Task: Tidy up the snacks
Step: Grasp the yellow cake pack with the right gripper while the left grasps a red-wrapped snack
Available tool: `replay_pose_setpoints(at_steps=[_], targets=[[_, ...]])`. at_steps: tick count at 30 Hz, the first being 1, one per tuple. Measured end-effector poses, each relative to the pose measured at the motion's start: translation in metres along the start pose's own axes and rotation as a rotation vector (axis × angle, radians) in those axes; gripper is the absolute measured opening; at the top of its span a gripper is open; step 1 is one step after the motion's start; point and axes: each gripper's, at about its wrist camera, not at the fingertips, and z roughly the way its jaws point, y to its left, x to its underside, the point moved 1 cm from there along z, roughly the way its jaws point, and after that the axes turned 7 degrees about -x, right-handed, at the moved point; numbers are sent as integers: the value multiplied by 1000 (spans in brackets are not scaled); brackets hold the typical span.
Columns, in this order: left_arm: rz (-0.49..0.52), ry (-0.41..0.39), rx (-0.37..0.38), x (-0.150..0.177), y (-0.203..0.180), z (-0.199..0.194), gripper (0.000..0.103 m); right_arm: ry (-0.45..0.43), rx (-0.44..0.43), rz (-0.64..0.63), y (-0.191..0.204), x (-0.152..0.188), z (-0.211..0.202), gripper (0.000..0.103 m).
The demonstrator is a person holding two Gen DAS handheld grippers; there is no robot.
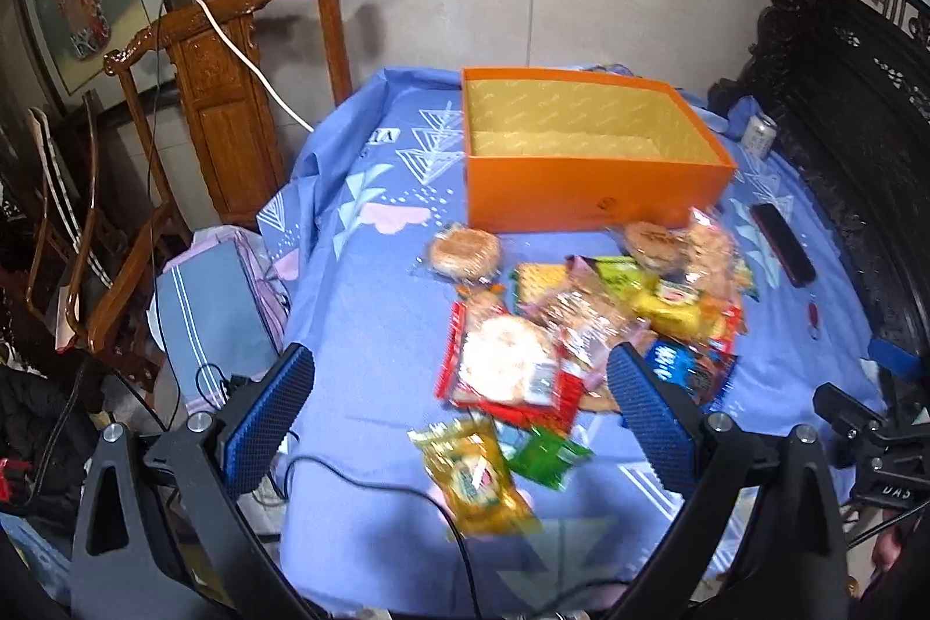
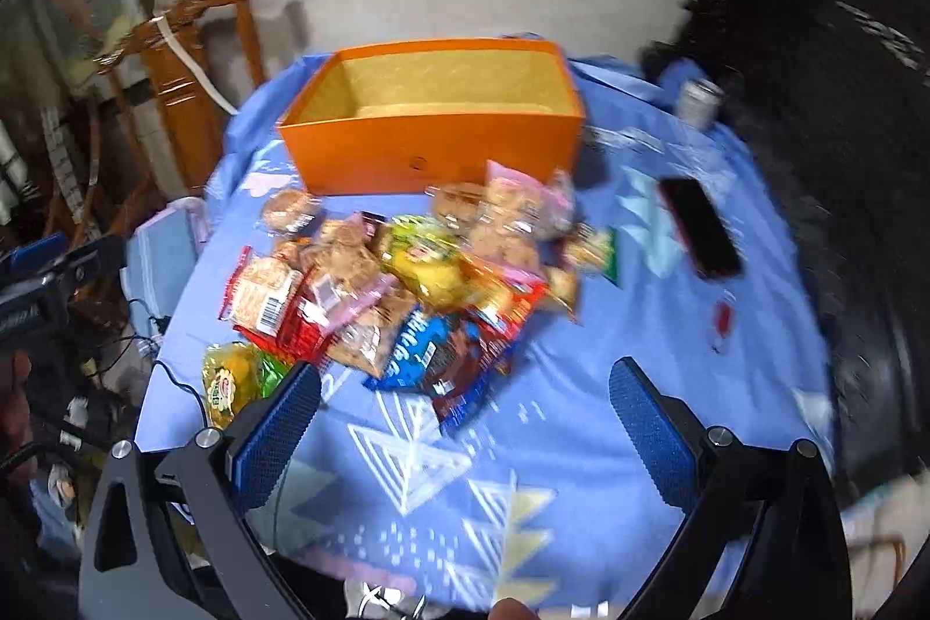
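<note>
A pile of wrapped snacks (image 1: 587,306) lies on the blue tablecloth (image 1: 378,318) in front of an open, empty orange box (image 1: 587,143). A red-edged rice cracker pack (image 1: 505,364) and a yellow pack (image 1: 476,475) lie nearest the left gripper (image 1: 459,405), which is open and empty above the table's near side. In the right wrist view the pile (image 2: 418,271) and the box (image 2: 436,114) lie ahead. The right gripper (image 2: 465,416) is open and empty, with a blue cookie pack (image 2: 430,358) just beyond its fingers.
A black phone (image 1: 782,242) (image 2: 700,228) and a small red item (image 2: 721,321) lie right of the pile. A drink can (image 1: 758,135) (image 2: 700,103) stands at the far right. A carved wooden chair (image 1: 232,97) stands left; dark carved furniture (image 1: 843,126) stands right. A black cable (image 1: 372,486) crosses the near cloth.
</note>
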Motion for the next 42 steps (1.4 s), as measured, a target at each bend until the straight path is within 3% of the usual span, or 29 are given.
replay_pose_setpoints(at_steps=[2,6,10,14,18,22,25,29,30,33,42], targets=[[1,-19,3,1,5,12,99,7,-35,-84,-1,-4,21,100],[-6,-25,23,2,17,38,99,-4,-109,-194,4,-14,48,89],[-22,-23,40,4,27,58,99,7,-164,-299,6,-23,79,88],[32,-32,33,10,24,75,99,57,-205,-387,6,-32,113,70],[95,6,1,20,15,93,99,86,-206,-488,7,-33,138,67],[92,50,8,25,12,106,99,92,-204,-567,10,-34,148,66],[107,71,16,25,6,113,99,54,-171,-647,18,-34,148,61],[148,68,38,25,-4,121,99,128,-179,-684,17,-35,165,58],[156,74,42,25,-7,125,99,142,-185,-689,17,-34,167,48],[176,96,65,26,-16,139,99,135,-175,-678,17,-33,165,34],[250,145,154,27,-56,173,99,87,-174,-442,-2,-33,139,33]])
